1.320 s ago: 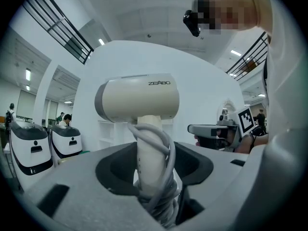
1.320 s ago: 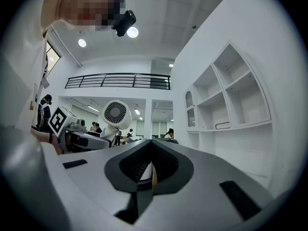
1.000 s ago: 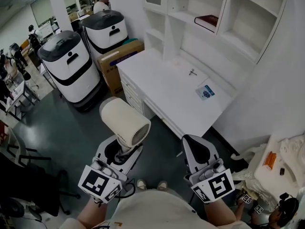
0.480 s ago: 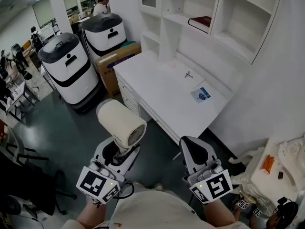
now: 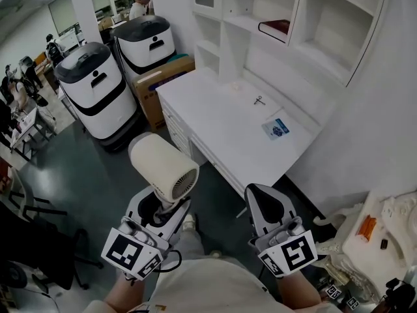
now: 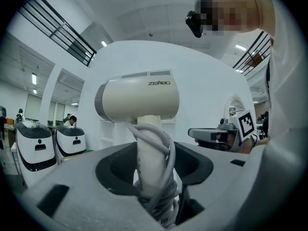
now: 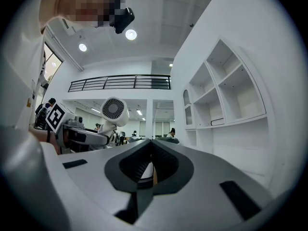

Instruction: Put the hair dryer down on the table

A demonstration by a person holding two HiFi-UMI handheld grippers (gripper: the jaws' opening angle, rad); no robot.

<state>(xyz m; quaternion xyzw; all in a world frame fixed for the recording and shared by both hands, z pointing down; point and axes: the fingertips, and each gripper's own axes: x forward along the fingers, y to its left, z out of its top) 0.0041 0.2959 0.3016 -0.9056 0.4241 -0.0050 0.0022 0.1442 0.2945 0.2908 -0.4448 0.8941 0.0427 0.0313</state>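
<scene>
A cream hair dryer stands upright over the dark floor, short of the white table. Its grey cord is wound round the handle. My left gripper is shut on that handle, and the left gripper view shows the handle and cord wedged between the jaws, barrel above. My right gripper hangs beside it on the right, its jaws shut with nothing between them. From the right gripper view the dryer's grille is at the left.
On the table lie a blue-and-white packet and a small metal item. White shelves with a dark book rise behind it. Two white-and-black machines and a cardboard box stand left of the table. People are in the far room.
Both grippers keep their pose and the dryer stays gripped. The table has slid slightly in the head view, and a leg and shoe now show between the grippers.
</scene>
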